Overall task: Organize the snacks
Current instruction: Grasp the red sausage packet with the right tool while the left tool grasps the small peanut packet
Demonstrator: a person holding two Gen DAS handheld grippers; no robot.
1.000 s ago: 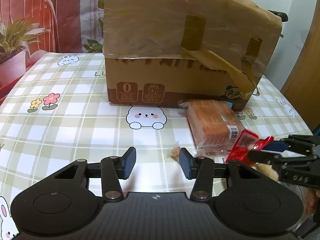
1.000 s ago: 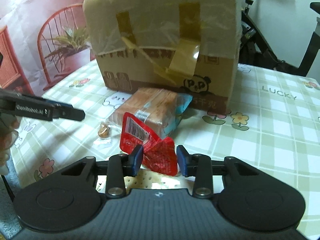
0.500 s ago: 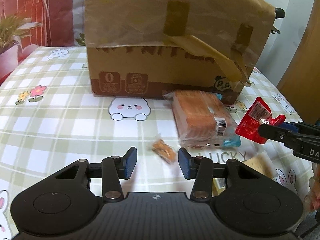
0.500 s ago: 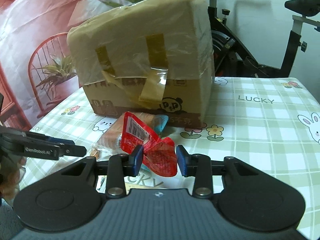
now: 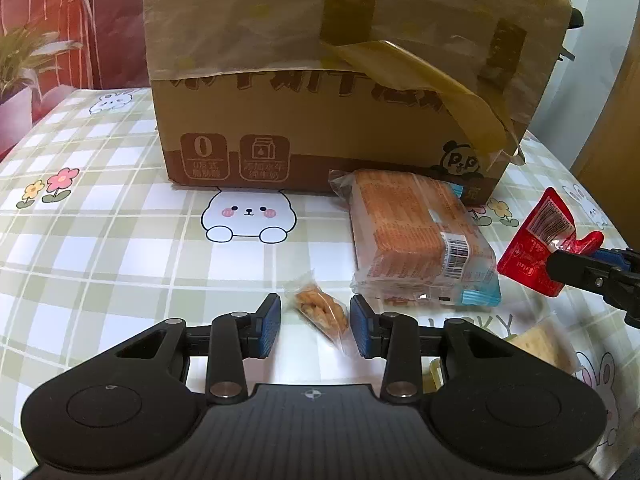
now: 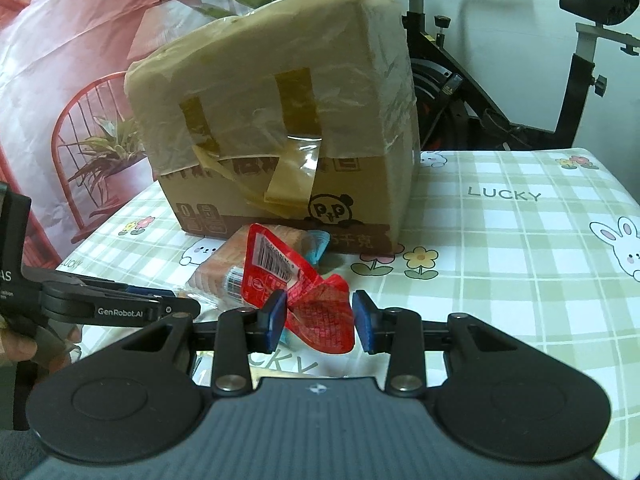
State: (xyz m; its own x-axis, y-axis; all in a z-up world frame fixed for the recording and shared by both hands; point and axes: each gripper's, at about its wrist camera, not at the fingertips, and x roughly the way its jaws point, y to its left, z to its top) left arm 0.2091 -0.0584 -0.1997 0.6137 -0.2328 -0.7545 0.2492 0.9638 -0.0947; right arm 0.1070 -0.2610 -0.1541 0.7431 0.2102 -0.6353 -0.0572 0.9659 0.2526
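The table (image 5: 100,240) under its checked cloth carries a big taped cardboard box (image 5: 320,92), and a clear-wrapped pack of crackers (image 5: 416,240) lies touching the box's front. The red snack packet (image 6: 304,292), a second ago low by the crackers, is now lifted off the table, clamped in the right tongs (image 6: 320,316). The left tongs (image 5: 315,322) have moved forward and now stand apart on either side of a small clear packet of golden snacks (image 5: 320,308), not yet closed. My guess is that one item is on its way to the box while the next pickup is lined up.
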